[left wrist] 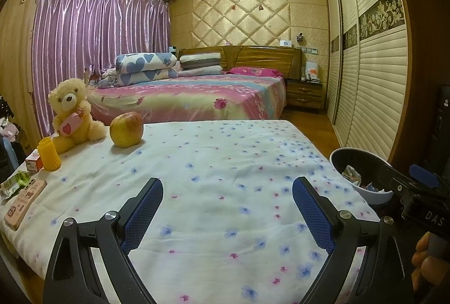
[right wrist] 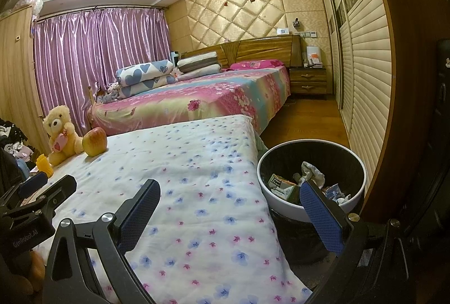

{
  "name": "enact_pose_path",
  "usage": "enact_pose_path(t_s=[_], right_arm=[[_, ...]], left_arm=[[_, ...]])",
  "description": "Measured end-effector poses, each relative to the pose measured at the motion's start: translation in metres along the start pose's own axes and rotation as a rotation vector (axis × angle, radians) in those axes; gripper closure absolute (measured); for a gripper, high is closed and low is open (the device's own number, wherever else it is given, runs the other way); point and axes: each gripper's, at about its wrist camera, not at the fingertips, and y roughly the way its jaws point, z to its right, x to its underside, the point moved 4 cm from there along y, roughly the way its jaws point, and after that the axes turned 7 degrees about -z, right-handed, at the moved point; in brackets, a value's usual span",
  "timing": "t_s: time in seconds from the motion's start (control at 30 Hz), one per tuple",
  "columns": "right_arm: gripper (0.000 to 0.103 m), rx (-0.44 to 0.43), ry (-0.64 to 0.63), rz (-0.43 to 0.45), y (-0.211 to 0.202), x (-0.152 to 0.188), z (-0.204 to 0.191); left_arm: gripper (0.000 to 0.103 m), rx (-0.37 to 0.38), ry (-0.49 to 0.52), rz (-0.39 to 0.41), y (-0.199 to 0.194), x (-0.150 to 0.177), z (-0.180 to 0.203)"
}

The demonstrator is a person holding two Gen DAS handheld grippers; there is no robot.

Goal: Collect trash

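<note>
A white trash bin (right wrist: 310, 212) with a black liner stands on the floor at the right of the flowered table; it holds crumpled paper and cartons. It also shows in the left wrist view (left wrist: 374, 195). My left gripper (left wrist: 226, 198) is open and empty over the flowered cloth (left wrist: 225, 163). My right gripper (right wrist: 229, 201) is open and empty, its right finger over the bin's rim. A green wrapper (left wrist: 14, 184), a pink flat box (left wrist: 24, 202) and a small red-white box (left wrist: 33, 160) lie at the table's left edge.
A yellow teddy bear (left wrist: 73, 113), an apple (left wrist: 126, 129) and a yellow ribbed cup (left wrist: 49, 155) stand at the table's far left. A bed (left wrist: 197, 96) lies behind, a louvred wardrobe (left wrist: 374, 84) at right. The right gripper's body (left wrist: 422, 191) shows at the right.
</note>
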Motion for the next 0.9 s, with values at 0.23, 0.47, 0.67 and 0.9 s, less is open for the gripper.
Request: enact_pose_path(t_s=[0.23,0.47,0.67,0.9], right_arm=[[0.003,-0.004,-0.001,-0.007,0.0014,0.0017,0.0006],[0.003,-0.007,-0.002,-0.008,0.0023,0.0021,0.0006],[0.002,-0.007,-0.002,-0.01,0.0024,0.0022,0.0002],[0.002,-0.008,-0.004,-0.009,0.0023,0.0021,0.0001]], left_arm=[[0.009,0.0,0.0,0.0,0.0002,0.0002,0.0],[0.009,0.001,0.001,-0.001,0.0003,0.0001,-0.0001],[0.009,0.003,0.001,-0.001,0.0002,-0.0001,-0.0004],[0.009,0.002,0.0,-0.001,0.0002,-0.0002,-0.0004]])
